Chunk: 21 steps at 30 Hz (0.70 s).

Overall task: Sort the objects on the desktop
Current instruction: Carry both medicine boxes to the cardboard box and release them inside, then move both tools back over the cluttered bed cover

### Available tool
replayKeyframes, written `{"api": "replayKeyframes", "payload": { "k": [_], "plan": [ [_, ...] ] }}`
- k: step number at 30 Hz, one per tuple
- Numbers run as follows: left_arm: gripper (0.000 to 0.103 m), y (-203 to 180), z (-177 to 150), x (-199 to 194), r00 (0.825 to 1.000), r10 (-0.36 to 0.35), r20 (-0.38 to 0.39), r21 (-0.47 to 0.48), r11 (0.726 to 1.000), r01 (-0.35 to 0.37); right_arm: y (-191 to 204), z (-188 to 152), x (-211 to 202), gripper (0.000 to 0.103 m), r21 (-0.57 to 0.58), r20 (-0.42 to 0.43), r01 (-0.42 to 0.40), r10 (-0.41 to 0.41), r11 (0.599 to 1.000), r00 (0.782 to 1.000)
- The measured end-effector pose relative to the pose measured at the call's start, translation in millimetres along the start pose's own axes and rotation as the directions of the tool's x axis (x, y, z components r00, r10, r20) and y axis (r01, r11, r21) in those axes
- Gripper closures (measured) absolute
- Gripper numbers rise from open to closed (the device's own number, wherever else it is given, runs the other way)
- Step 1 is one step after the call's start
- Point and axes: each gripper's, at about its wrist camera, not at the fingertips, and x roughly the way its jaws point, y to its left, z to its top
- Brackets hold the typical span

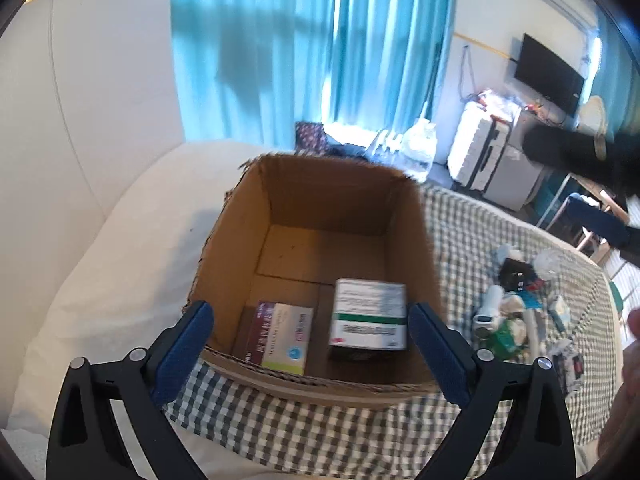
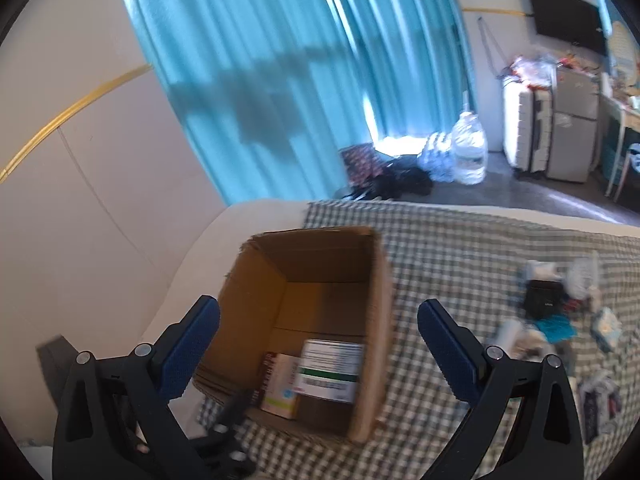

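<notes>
An open cardboard box [image 1: 248, 236] [image 2: 248, 304] stands on the checked cloth [image 1: 320, 432] [image 2: 460, 248]. Inside lie two medicine boxes: a white one with a green stripe [image 1: 368, 316] [image 2: 330, 368] and a purple-and-white one [image 1: 280, 336] [image 2: 280, 384] to its left. My left gripper [image 1: 310, 316] hovers over the box's near edge, open and empty. My right gripper [image 2: 318, 312] also hangs above the box, open with nothing between its blue pads. A pile of small loose items [image 1: 520, 312] [image 2: 560, 320] lies on the cloth to the right.
White bedding [image 1: 100, 272] lies left of the box, against a white wall. Teal curtains [image 2: 280, 80], a water jug [image 2: 470, 148], a suitcase [image 2: 524, 128] and a wall screen [image 1: 548, 72] are beyond the bed. A hand [image 1: 628, 360] shows at the left wrist view's right edge.
</notes>
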Motion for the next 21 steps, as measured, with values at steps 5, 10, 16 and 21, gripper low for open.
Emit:
{"api": "replayKeyframes", "payload": {
  "k": [5, 10, 16, 21],
  "plan": [
    [0.000, -40, -4, -30, 0.998, -0.037, 0.042, 0.030, 0.999, 0.036, -47, -13, -62, 0.003, 0.006, 0.085, 0.099, -0.099, 0.995, 0.991],
    [0.000, -90, -17, -47, 0.994, -0.098, 0.042, 0.058, 0.994, 0.095, -100, -36, -123, 0.003, 0.022, 0.137, 0.199, -0.200, 0.980, 0.970],
    [0.000, -152, -45, -41, 0.991, -0.131, 0.008, 0.102, 0.986, 0.130, -186, -86, -169, 0.003, 0.084, 0.094, 0.322, -0.329, 0.943, 0.939],
    [0.000, -193, -73, -23, 0.985, -0.166, -0.040, 0.115, 0.979, 0.169, -240, -114, -175, 0.003, 0.127, 0.043, 0.394, -0.402, 0.910, 0.915]
  ]
}}
